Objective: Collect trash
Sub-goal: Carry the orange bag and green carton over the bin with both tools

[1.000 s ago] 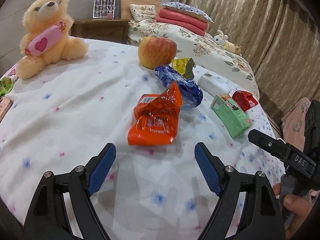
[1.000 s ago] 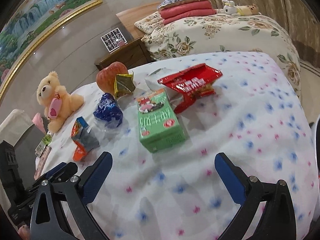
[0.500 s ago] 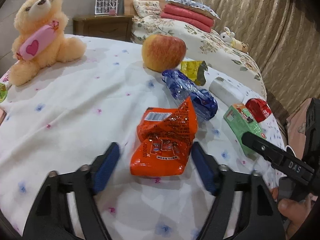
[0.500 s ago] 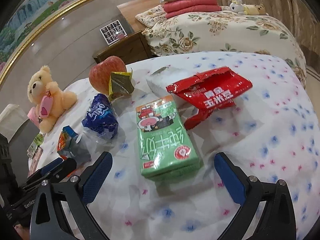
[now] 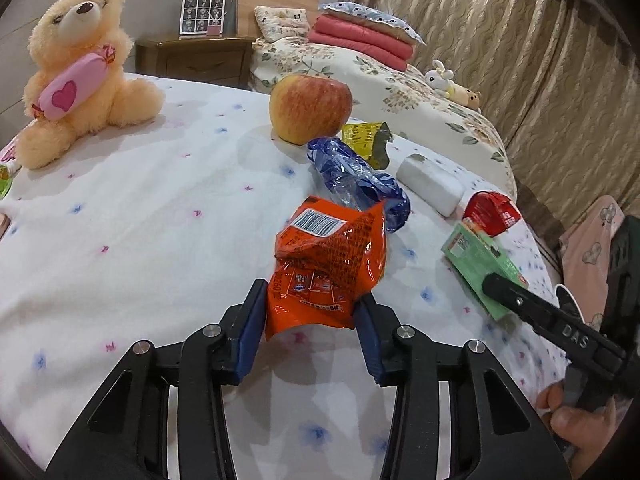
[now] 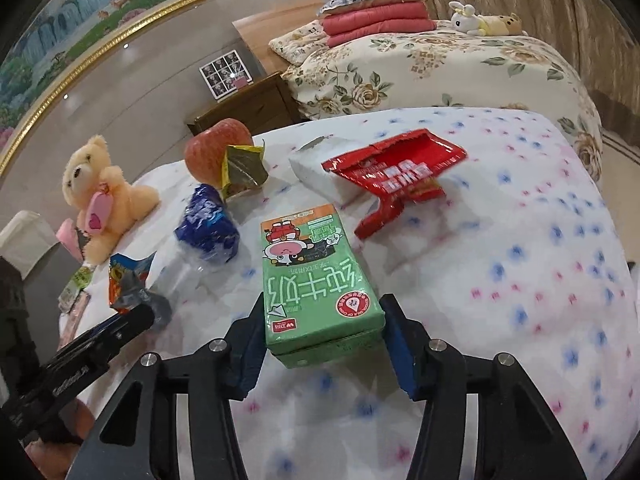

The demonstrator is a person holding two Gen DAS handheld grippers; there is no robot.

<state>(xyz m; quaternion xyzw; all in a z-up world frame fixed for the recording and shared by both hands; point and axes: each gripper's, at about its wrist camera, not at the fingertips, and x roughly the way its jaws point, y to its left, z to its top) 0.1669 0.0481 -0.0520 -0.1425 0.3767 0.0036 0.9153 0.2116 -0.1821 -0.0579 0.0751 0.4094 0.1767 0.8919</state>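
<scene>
Left gripper: our blue fingers are closing on the near end of the orange snack bag; both pads sit against the bag's lower edges, so we read it as grasped.
Right gripper: our fingers are closing around the green milk carton; the left pad touches its side and the right pad sits at its corner, so we take it as gripped.
Orange snack bag: crumpled, barcode up, lying on the bench under a white cloth with small blue and pink flowers.
Green milk carton: lying flat on the cloth, printed face up, its near end between our right fingers; in the left view it shows at with one black finger of the right gripper against it.
Blue wrapper: crumpled, just beyond the orange bag and touching it.
Red wrapper: torn open, just past the carton, resting partly on a white tissue pack.
Yellow wrapper: propped beside the apple.
Teddy bear: seated upright at the far left of the bench, holding a pink heart pillow.
Hand: ours, wrapped on the right gripper's handle at the lower right edge.
Background: a bed with a floral cover, well apart from the bench.
</scene>
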